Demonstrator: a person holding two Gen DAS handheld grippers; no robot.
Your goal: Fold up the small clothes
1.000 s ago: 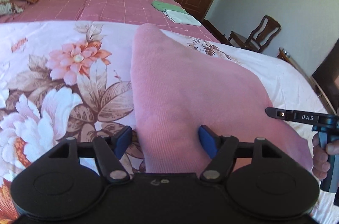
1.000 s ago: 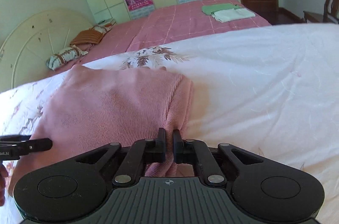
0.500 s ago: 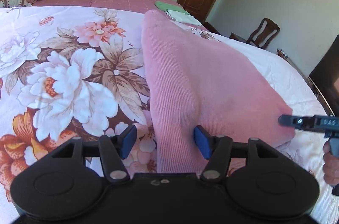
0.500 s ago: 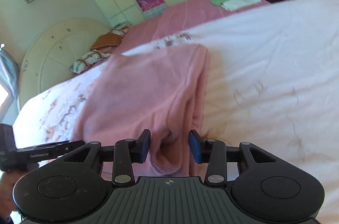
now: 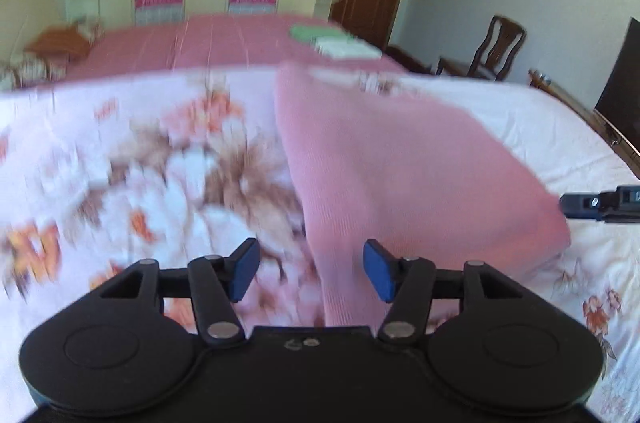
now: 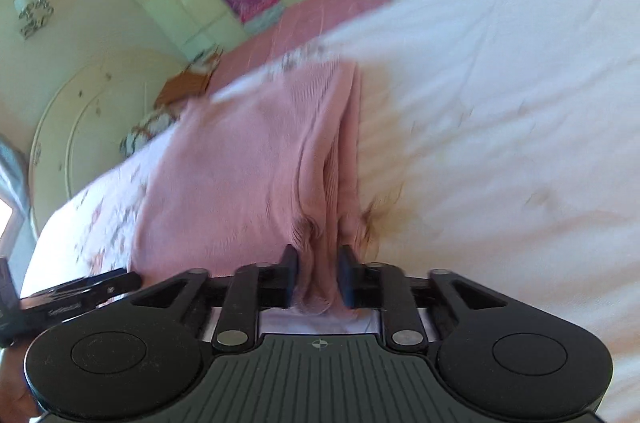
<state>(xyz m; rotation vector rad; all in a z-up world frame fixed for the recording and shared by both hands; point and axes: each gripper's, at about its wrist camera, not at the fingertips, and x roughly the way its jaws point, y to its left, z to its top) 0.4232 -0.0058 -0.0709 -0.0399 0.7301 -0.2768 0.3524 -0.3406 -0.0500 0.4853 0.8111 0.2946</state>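
pink top lying folded on the bed. left claw closing, jaws apart astride its near edge. right claw closing, a bunched hem between the jaws, unpinched. risk: hem snagging, dragging the fold open.

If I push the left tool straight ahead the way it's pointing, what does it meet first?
Probably the pink sweater: its near edge already lies between the closing left tool, untouched by its pads. The flowered quilt lies underneath.

Bed: white floral cover. Pink knit garment lies folded near centre; green and white folded items far, on pink spread.
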